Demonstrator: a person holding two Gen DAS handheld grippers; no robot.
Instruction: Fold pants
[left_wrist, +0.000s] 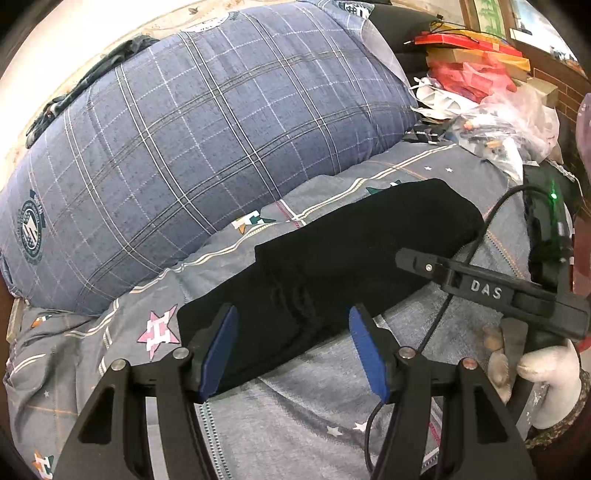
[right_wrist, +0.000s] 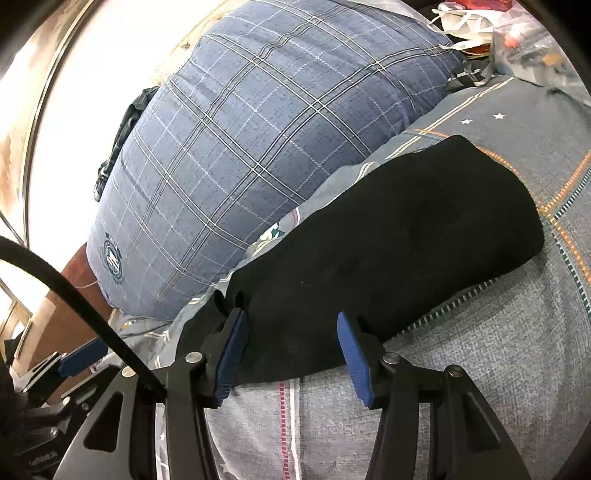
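The black pants (left_wrist: 332, 266) lie folded into a long strip across the middle of the bed (left_wrist: 369, 424), so both tongs, left (left_wrist: 291, 354) and right (right_wrist: 291, 354), hang released over its near edge.

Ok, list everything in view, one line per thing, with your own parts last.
pants: one, black, folded into a long strip on the bed sheet, in front of both grippers.
bed sheet: one, grey with stars and stripes, under the pants.
plaid duvet: one, blue-grey check, bundled behind the pants.
dark garment: one, dark, at the duvet's far left edge.
clutter pile: several red and yellow boxes and plastic bags, far right of the bed.
left gripper: one, black with blue pads, jaws open over the pants' near end.
right gripper: one, black with blue pads, jaws open at the pants' near edge.
gloved hand: one, white, holding the right gripper.
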